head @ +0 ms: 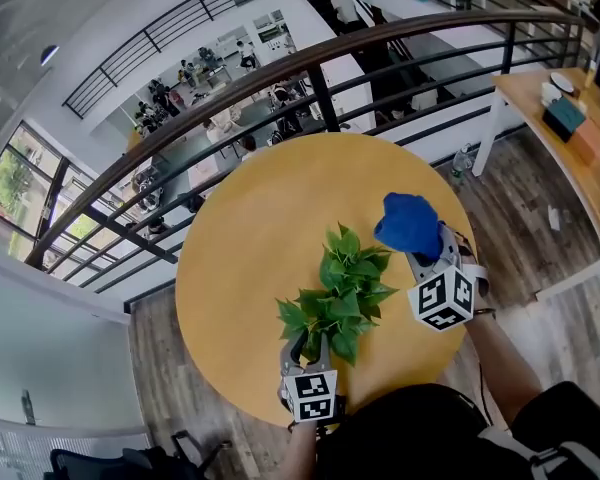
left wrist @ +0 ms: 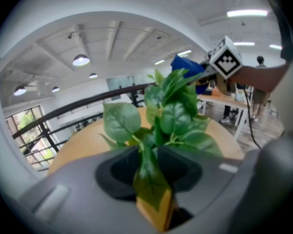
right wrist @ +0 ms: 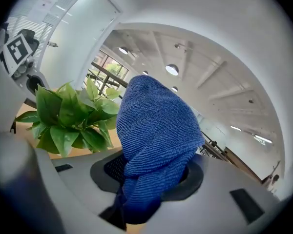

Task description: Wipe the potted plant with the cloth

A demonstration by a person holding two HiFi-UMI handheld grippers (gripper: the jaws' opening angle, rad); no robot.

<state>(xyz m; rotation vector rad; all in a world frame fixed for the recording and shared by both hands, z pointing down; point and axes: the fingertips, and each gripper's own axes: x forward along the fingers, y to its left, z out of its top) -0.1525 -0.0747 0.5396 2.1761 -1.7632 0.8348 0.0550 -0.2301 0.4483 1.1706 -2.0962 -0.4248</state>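
**Open table left, plant in the middle**

I had bare table [head: 240, 238] across the left and upper centre of the head view. The potted plant [head: 342, 293] blocked the lower centre, its leaves filling the space between the left gripper [head: 315, 348] and the right gripper [head: 425, 256], whose cloth [head: 408, 223] hung just beside the upper-right leaves. A railing [head: 280, 68] closed off the top.

The green potted plant [head: 342, 293] stands on the round wooden bench [head: 250, 218] toward its near edge, left tongs [head: 315, 348] gripping its near side; right tongs [head: 427, 256] hold the blue knit cloth [head: 408, 224] just right of it
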